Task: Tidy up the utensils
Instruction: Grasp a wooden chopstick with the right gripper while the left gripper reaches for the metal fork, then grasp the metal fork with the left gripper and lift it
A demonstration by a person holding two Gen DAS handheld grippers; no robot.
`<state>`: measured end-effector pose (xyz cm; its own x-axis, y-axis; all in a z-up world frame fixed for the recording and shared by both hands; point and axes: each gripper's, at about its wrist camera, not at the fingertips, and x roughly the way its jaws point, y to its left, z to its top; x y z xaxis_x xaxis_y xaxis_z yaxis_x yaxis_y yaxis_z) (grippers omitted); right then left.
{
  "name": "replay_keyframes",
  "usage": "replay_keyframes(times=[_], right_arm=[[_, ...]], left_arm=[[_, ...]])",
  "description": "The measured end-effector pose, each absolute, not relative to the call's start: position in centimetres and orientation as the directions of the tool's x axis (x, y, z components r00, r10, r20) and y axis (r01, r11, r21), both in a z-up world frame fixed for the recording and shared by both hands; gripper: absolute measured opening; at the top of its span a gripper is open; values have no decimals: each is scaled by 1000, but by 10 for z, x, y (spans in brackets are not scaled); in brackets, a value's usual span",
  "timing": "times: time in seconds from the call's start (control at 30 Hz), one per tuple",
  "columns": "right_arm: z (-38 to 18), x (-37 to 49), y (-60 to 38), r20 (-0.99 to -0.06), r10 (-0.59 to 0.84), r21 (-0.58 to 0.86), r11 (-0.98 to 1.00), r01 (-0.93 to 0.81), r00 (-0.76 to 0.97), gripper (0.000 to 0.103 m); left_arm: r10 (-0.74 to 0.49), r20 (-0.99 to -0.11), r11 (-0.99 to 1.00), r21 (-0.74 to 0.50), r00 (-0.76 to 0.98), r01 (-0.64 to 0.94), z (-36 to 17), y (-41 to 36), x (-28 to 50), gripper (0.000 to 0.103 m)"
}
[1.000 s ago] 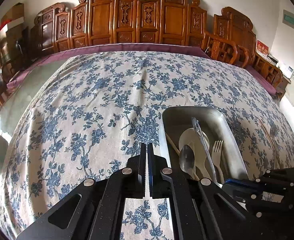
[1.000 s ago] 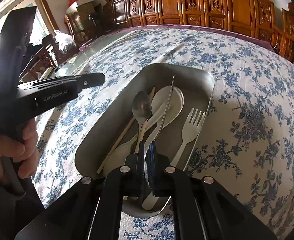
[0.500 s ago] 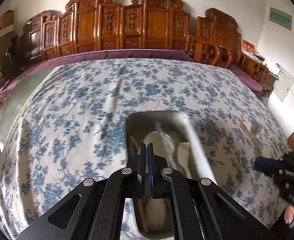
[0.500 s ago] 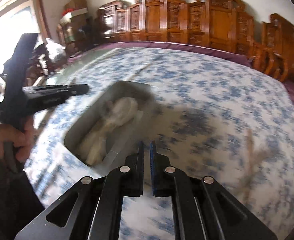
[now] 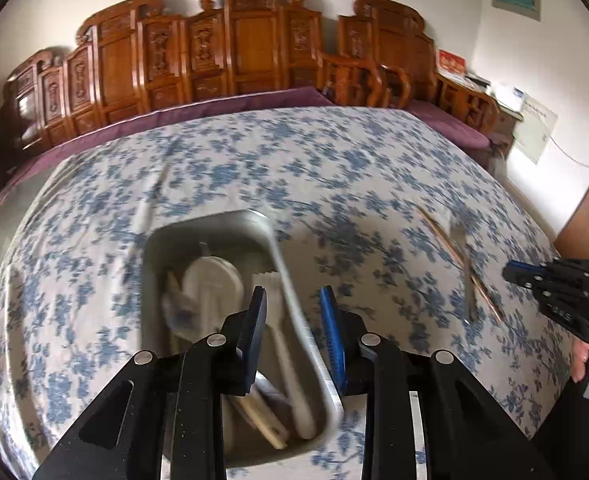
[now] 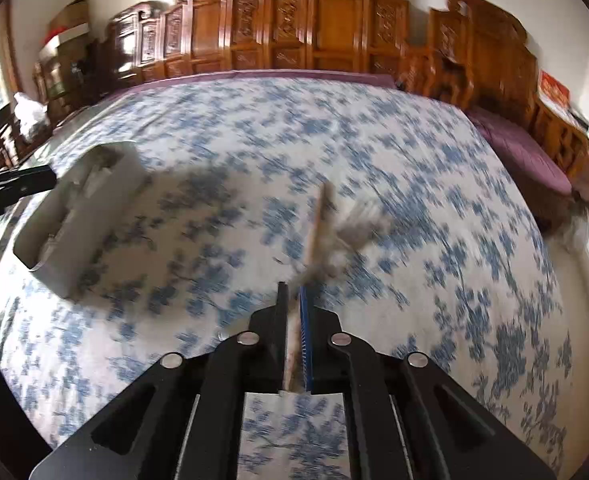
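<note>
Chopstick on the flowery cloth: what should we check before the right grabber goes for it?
1. Chopstick lies loose on the tablecloth: ok.
2. Right gripper holds nothing: ok.
3. Its jaws have just been opening, but the gap is narrow; wide enough: cannot tell.
4. Fork clear of the chopstick: cannot tell, blurred.
5. Left gripper out of the way: ok. Its jaws have just been opening, empty, over the tray rim.
</note>
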<state>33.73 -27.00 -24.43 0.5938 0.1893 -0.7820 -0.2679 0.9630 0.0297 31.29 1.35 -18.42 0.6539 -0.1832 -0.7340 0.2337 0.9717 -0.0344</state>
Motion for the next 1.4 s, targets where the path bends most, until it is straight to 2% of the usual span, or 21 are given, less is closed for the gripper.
replay_keyframes(times=[0.03,0.33,0.5,0.57,0.6,0.63,1.03,1.13,1.4], right_arm=[[-248,337,-273,-786,189,36,965,-261,588,18],[-278,344,-267,-820,192,49,962,-268,539,18],[-284,341,-258,-813,123,-56,956,-288,568,20],[-285,342,-262,-814,141,-30,959,-284,563,16],[-285,343,-264,-814,152,-15,959,-282,560,9],[-285,343,-266,-813,151,-13,961,-277,562,7],[-284,340,-297,-802,156,31,975,-220,577,6],[-285,341,-305,-802,162,47,977,-210,575,6],[-287,342,-318,-790,228,124,968,-216,569,6]], left_arm=[[-189,-737,968,-29,649,249,-186,6,312,27],[-207,-748,955,-15,630,297,-196,-20,305,27],[-208,-751,951,-5,627,309,-200,-30,303,27],[-205,-756,951,-4,622,309,-202,-32,303,27],[-204,-758,952,-6,620,306,-203,-34,303,27],[-205,-758,952,-8,619,305,-204,-35,304,27],[-243,-808,941,-60,537,334,-239,-85,320,27],[-286,-812,932,-112,508,345,-244,-102,330,27],[-349,-813,889,-129,467,439,-248,-158,355,27]])
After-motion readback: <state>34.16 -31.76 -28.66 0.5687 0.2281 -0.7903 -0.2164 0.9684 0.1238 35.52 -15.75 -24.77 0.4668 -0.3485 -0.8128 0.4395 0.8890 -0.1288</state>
